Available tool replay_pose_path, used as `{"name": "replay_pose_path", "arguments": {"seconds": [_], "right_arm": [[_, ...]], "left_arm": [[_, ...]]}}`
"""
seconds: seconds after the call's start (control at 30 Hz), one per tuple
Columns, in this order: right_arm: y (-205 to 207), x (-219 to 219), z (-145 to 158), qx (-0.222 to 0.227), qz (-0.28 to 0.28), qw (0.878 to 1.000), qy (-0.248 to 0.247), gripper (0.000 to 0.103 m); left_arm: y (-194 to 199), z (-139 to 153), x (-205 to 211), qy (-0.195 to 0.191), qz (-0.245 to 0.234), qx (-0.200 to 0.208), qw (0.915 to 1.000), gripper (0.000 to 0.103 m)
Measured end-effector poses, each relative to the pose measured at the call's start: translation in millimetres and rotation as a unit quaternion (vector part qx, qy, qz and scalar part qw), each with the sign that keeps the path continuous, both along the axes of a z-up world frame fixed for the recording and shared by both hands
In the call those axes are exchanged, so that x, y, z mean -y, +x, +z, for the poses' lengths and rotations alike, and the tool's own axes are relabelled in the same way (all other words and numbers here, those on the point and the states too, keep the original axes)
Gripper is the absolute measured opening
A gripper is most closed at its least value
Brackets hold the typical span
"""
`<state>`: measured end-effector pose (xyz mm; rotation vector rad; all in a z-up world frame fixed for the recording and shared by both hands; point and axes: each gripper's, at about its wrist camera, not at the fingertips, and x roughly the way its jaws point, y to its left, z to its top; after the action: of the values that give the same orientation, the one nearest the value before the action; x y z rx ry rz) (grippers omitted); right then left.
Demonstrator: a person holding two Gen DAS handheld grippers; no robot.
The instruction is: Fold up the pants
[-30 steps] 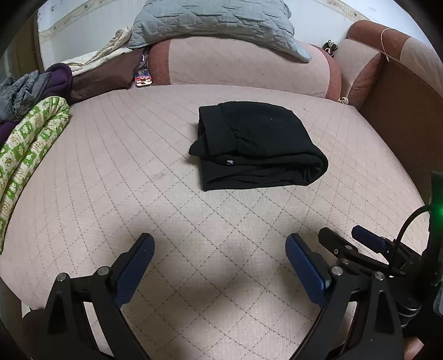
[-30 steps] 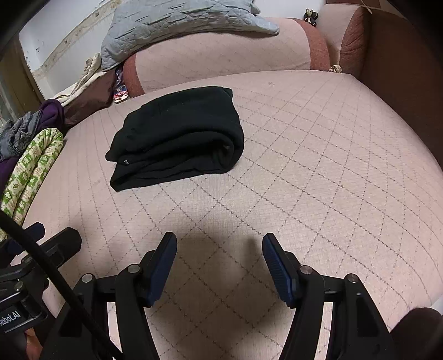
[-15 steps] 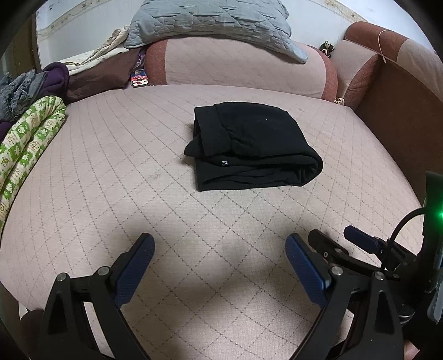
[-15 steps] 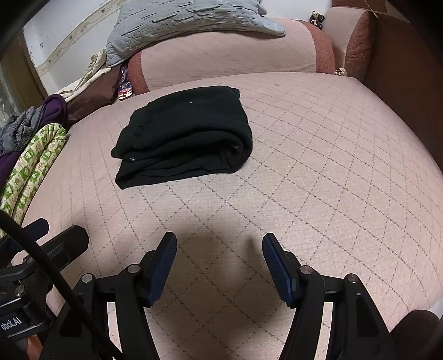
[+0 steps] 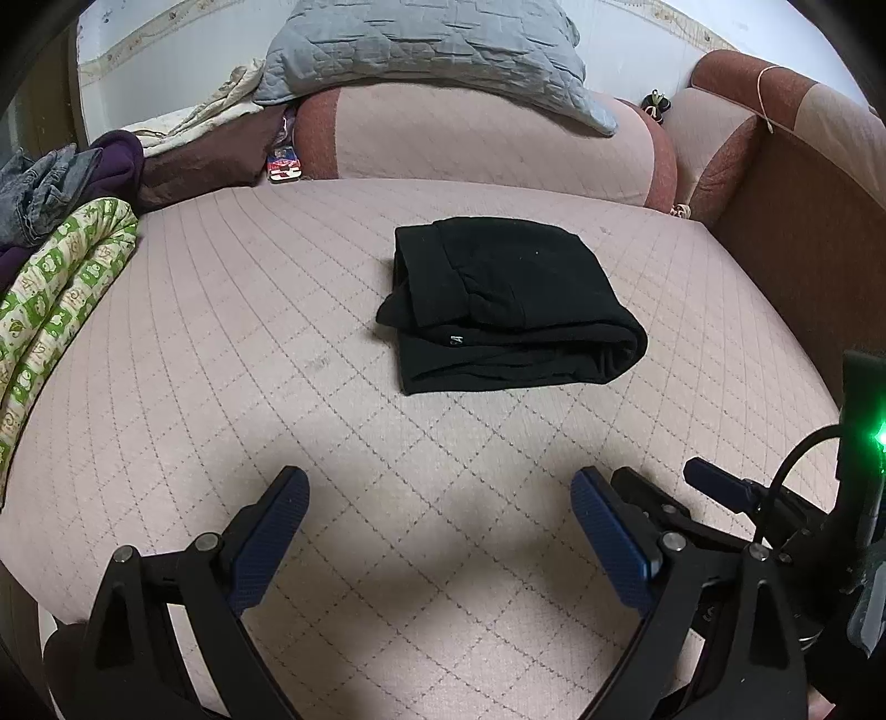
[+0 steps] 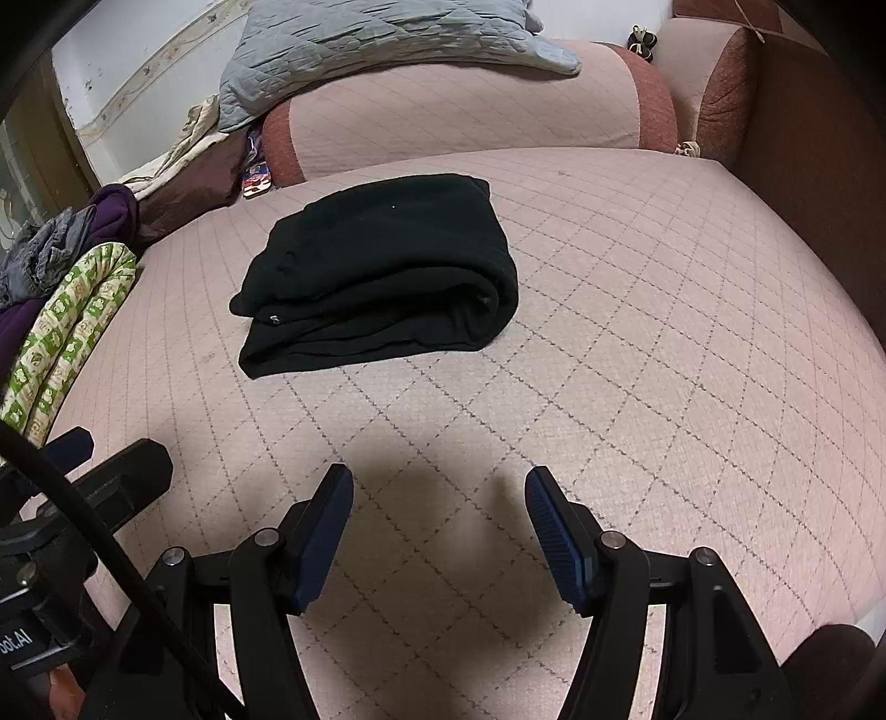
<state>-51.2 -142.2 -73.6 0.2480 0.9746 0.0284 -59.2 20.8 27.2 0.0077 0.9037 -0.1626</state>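
At the centre of the left wrist frame, slightly above middle: black pants (image 5: 512, 304), folded into a thick bundle, lying flat on the pink quilted mattress (image 5: 221, 343); in the right wrist frame the same bundle sits left of centre (image 6: 382, 271). Change from one second ago: the bundle appears a little higher in both frames, its shape unaltered; both grippers have drawn back slightly.

Left gripper (image 5: 437, 531), bottom of frame: jaws spread wide, holding nothing, above bare mattress. Right gripper (image 6: 437, 526), bottom of frame: jaws likewise parted, empty; part of it also shows at the lower right of the left wrist view, with a green light.

Surroundings: grey quilted pillow (image 5: 432, 50) at top centre, resting on a pink bolster (image 5: 487, 149); green-patterned blanket (image 5: 55, 288) along the left edge; grey and purple clothing (image 5: 61, 177) at upper left; brown sofa arm (image 5: 814, 238) along the right edge.

Nothing lies between grippers and bundle. Open mattress borders the bundle on all sides, broadest toward the lower frame and the right.
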Motion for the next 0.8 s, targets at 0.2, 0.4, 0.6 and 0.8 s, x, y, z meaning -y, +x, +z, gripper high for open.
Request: {"name": "replay_pose_path", "arguments": {"seconds": [0.2, 0.4, 0.6, 0.8], "right_arm": [[-1, -1, 0, 0.000, 0.000, 1.000, 0.000, 0.070], [-2, -3, -1, 0.000, 0.000, 1.000, 0.000, 0.070], [-2, -3, -3, -0.001, 0.001, 1.000, 0.001, 0.070], [-1, -2, -7, -0.004, 0.000, 1.000, 0.004, 0.070]], "left_arm": [[-3, 4, 1, -0.014, -0.010, 0.013, 0.9998, 0.095], [-8, 10, 6, -0.021, -0.022, 0.031, 0.9991, 0.095], [-8, 9, 8, -0.018, -0.023, 0.028, 0.9992, 0.095], [-6, 5, 7, -0.012, -0.019, 0.021, 0.9995, 0.095]]}}
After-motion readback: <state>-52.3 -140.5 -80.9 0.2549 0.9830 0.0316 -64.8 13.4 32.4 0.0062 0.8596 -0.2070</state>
